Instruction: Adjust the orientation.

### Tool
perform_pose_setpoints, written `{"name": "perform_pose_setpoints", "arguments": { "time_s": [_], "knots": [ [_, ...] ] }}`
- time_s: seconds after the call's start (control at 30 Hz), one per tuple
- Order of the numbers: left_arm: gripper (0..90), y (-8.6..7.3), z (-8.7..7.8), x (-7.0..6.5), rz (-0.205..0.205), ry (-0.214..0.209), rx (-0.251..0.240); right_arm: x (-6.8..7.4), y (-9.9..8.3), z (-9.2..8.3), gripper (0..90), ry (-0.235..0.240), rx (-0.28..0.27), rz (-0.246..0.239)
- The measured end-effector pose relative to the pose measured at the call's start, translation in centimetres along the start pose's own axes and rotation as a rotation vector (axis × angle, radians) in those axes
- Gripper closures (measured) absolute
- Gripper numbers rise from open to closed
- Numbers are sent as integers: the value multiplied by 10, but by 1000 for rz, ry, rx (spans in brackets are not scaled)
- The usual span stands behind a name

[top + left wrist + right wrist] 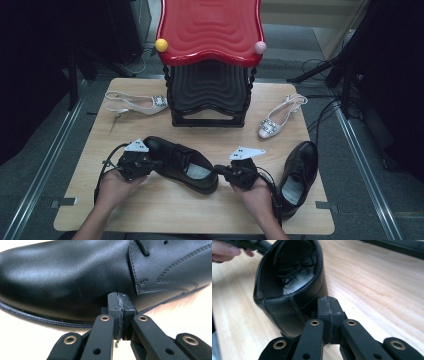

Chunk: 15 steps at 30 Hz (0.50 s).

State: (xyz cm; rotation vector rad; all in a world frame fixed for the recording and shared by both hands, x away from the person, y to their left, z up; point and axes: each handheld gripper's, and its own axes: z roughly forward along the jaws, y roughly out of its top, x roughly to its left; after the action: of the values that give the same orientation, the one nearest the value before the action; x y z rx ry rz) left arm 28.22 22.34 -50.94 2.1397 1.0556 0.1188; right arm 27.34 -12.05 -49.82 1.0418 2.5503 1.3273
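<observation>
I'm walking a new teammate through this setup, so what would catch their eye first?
The red-topped shoe rack at the table's far edge stands out first. In front of it, a black dress shoe lies between the shut left gripper at its toe and the shut right gripper at its heel.

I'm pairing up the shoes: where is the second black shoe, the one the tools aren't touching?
In the high view the second black shoe lies at the table's right edge, beside the right tool, below the white heeled shoe.
</observation>
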Motion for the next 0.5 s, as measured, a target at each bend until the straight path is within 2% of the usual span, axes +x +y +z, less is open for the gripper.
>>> {"name": "perform_pose_setpoints", "arguments": {
  "time_s": [0.07,0.2,0.27,0.43,0.5],
  "knots": [
    [900,1,1,2,-10,-11,2,3,-2,-1,900,7,4,-1],
    [900,4,3,5,-57,-34,2,9,-5,-3,900,12,8,0],
    [900,6,5,5,-48,-48,8,13,-7,-5,900,17,15,-5],
    [900,9,9,6,-64,-65,2,22,-11,-8,900,29,29,-18],
    [900,14,12,6,-57,-74,8,28,-14,-9,900,41,36,-19]
  ]
}}
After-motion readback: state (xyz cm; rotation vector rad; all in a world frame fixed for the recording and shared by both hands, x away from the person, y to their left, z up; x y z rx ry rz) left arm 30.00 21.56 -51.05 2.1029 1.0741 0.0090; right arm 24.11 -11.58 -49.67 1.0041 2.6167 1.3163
